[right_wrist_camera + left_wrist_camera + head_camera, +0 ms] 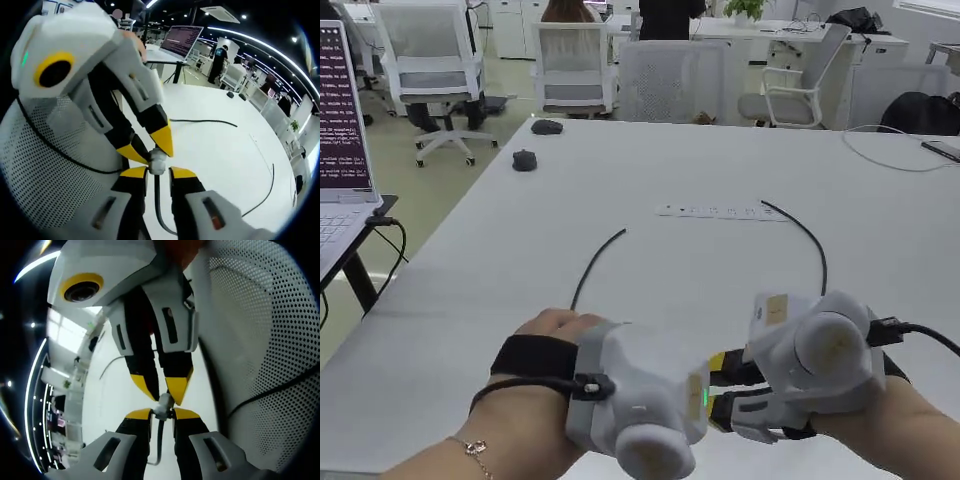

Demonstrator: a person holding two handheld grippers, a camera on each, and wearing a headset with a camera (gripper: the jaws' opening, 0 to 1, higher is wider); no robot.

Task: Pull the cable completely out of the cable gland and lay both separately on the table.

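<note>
A black cable (592, 268) lies on the white table (650, 270) with its two ends curving away. Down at the table's near edge my two grippers meet nose to nose. In the left gripper view my left gripper (162, 414) is shut on the small white cable gland (163, 405), and the cable (159, 440) runs down between its jaws. The right gripper's yellow fingertips (176, 386) pinch in from above. In the right gripper view my right gripper (158, 173) closes on the cable (157, 197) just below the gland (157, 161). In the head view the left gripper (705, 393) and right gripper (726, 388) hide the gland.
A white power strip (715, 212) lies mid-table. Two dark mice (524, 160) (547, 127) sit toward the far left edge. A laptop (340, 120) stands on a side desk at the left. Office chairs (570, 60) line the far side.
</note>
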